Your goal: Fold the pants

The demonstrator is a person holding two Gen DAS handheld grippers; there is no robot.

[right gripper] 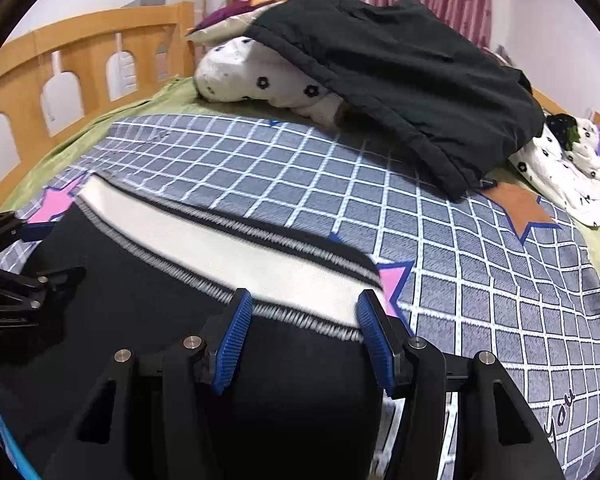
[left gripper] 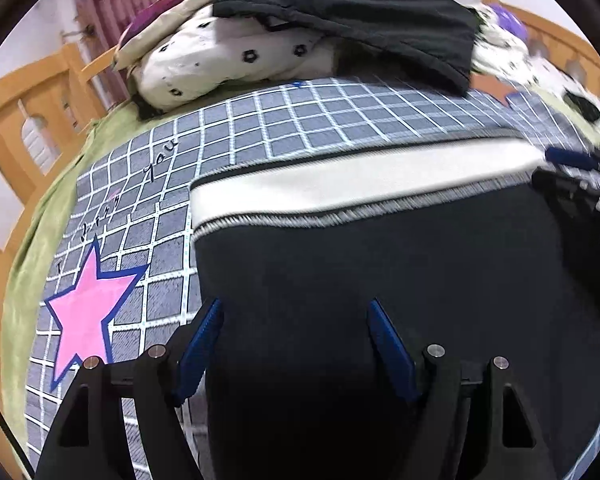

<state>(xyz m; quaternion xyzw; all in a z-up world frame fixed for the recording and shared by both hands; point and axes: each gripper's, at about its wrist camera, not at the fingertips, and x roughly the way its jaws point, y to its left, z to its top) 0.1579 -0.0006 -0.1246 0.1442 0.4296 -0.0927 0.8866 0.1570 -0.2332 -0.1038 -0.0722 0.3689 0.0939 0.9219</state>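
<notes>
The black pants (left gripper: 380,264) lie flat on the checked bedsheet (left gripper: 300,120) of the bed, their white waistband (left gripper: 360,184) at the far end and the dark fabric running back under both cameras. The waistband stretches crosswise in both views, so the garment's long axis runs from the waistband toward the tongs.

The left tongs (left gripper: 296,344) hover with their blue pads spread wide over the pants' left edge, below the waistband and beside the pink star (left gripper: 84,312); nothing is gripped. The right tongs (right gripper: 304,336) are likewise spread apart, straddling the waistband's right end (right gripper: 300,292), with no cloth pinched.

Beyond the waistband, a black jacket (right gripper: 400,72) drapes over a white flower-print quilt (right gripper: 260,76).
</notes>
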